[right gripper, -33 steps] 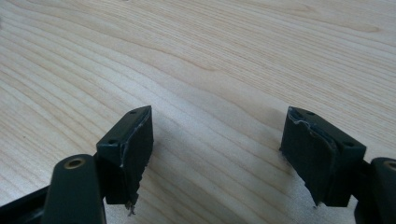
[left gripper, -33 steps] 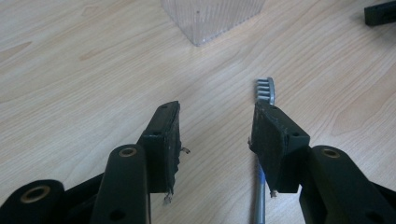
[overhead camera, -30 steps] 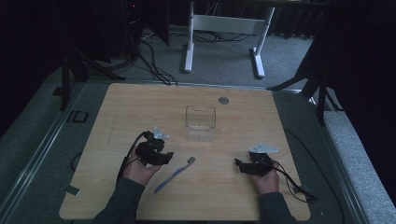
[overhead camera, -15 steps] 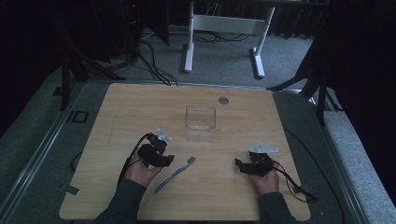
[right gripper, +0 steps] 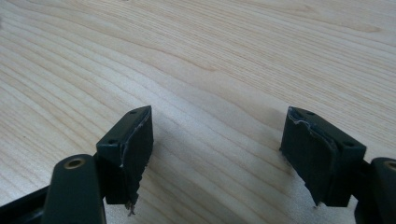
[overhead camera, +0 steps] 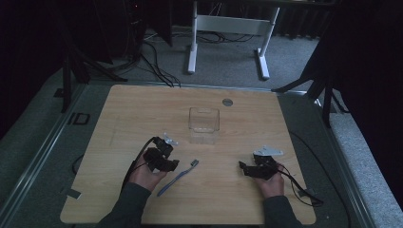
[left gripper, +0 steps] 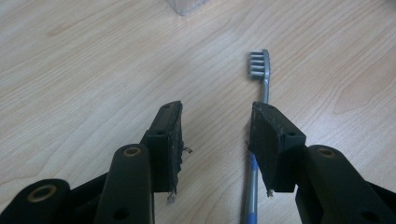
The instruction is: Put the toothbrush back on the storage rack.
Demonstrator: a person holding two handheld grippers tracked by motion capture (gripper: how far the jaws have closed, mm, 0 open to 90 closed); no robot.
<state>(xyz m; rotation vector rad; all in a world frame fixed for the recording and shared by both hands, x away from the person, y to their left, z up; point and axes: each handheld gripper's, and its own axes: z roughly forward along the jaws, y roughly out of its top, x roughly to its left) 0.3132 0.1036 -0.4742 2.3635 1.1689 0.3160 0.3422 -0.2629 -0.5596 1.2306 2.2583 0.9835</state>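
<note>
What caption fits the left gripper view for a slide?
Left gripper, jaws open and just closing, beside a toothbrush lying on the wooden table.

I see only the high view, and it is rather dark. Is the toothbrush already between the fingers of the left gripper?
Observer: Not yet. In the left gripper view, the handle of the toothbrush passes beneath one finger of the left gripper, not through the gap.
Operator: So are these fingers open, and is anything between them?
Observer: They are open, though they have just been closing a little. Only the bare wood of the table lies between them.
</note>
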